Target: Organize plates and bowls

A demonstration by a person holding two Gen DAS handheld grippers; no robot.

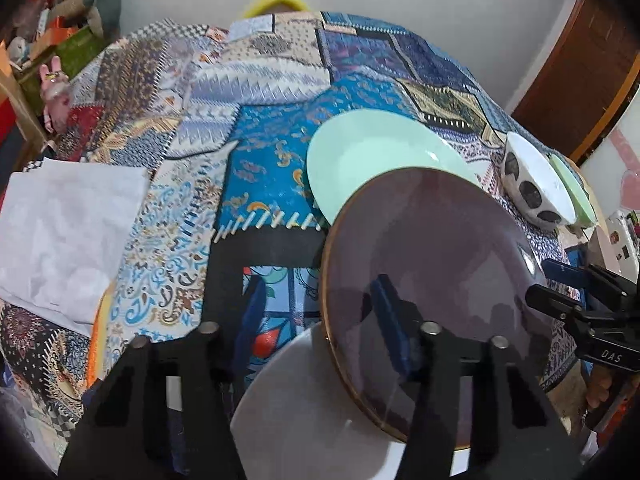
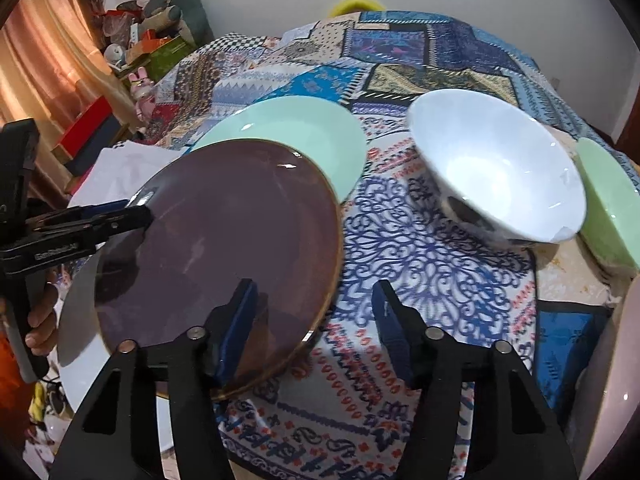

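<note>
A purple-brown plate with a gold rim (image 1: 432,280) (image 2: 224,248) lies over a white plate (image 1: 304,412) (image 2: 80,312), partly covering a mint plate (image 1: 372,156) (image 2: 304,136). My left gripper (image 1: 324,320) is open, its right finger over the purple plate; it shows at the plate's left rim in the right wrist view (image 2: 132,212). My right gripper (image 2: 316,316) is open, its left finger over the plate's near edge. A white bowl with dark spots (image 2: 500,168) (image 1: 536,184) lies tilted beside a green bowl (image 2: 608,216) (image 1: 572,188).
The patchwork cloth (image 1: 256,168) (image 2: 432,248) covers the surface. A white paper (image 1: 64,232) lies at the left. Boxes and toys (image 2: 136,56) crowd the far left. A pale pink dish rim (image 2: 616,380) shows at the right edge.
</note>
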